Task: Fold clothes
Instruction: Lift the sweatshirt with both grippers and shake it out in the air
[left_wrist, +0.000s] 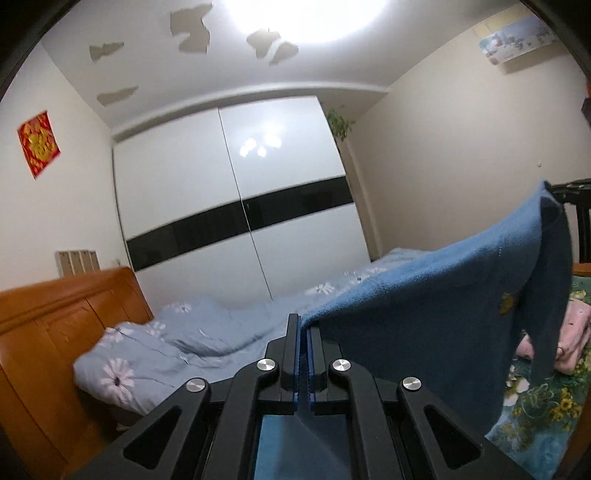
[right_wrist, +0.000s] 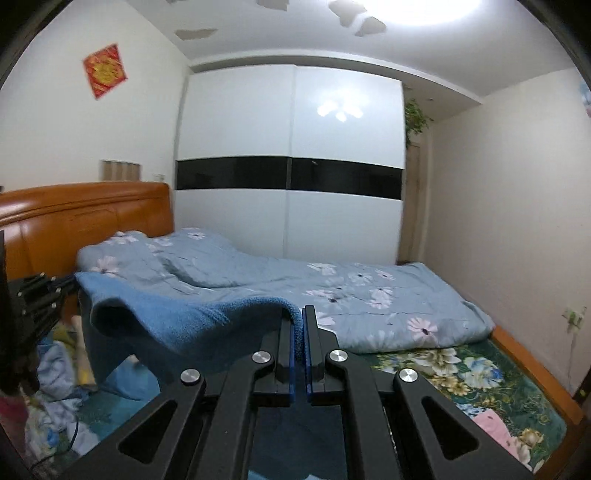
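A white wardrobe (right_wrist: 291, 162) with a black band fills the far wall behind the bed (right_wrist: 461, 365), whose green floral sheet carries a folded light-blue flowered quilt (right_wrist: 332, 291) against the orange headboard (right_wrist: 74, 218). The blue sweater (left_wrist: 424, 317) hangs in the air above the bed, stretched between the 2 tools. The left gripper (left_wrist: 303, 332) is clamped on one edge of it, and the right gripper (right_wrist: 300, 325) is clamped on the opposite edge. A pink garment (left_wrist: 569, 332) lies on the sheet beyond the sweater.
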